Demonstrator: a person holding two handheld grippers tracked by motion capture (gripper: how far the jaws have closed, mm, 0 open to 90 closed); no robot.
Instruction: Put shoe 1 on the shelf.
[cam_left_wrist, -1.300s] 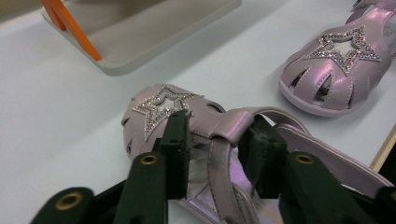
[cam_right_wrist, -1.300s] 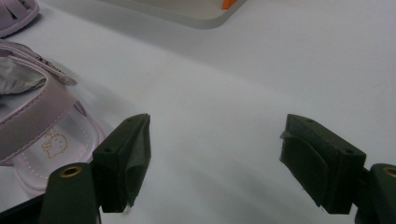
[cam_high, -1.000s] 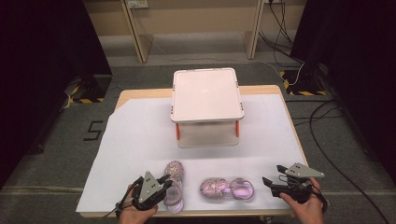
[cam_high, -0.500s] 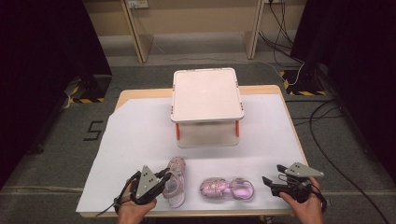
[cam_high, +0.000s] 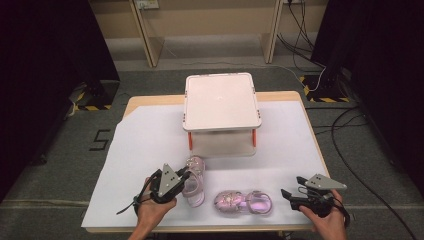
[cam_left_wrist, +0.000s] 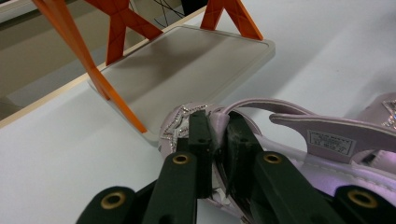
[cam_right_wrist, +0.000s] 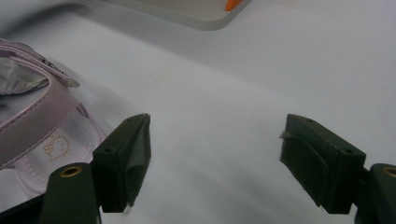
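Two small pink sandals lie near the front edge of the white-covered table. The left sandal (cam_high: 194, 175) points away from me, and my left gripper (cam_high: 183, 176) is shut on its side wall; up close, the jaws pinch the pink edge of this sandal (cam_left_wrist: 280, 140) near its glittery toe strap. The other sandal (cam_high: 244, 202) lies sideways in the middle front. My right gripper (cam_high: 286, 196) stands open to its right, apart from it; the right gripper view has that sandal's strap (cam_right_wrist: 32, 121) just left of the open jaws.
A two-tier white rack (cam_high: 221, 100) with orange legs stands at the table's middle, its lower shelf (cam_left_wrist: 187, 60) just beyond the held sandal. White covering (cam_high: 140, 145) stretches to either side. Cables run over the floor at the right.
My left gripper has shifted a little to the left and toward me with the sandal in its jaws. The right gripper and the second sandal have stayed put.
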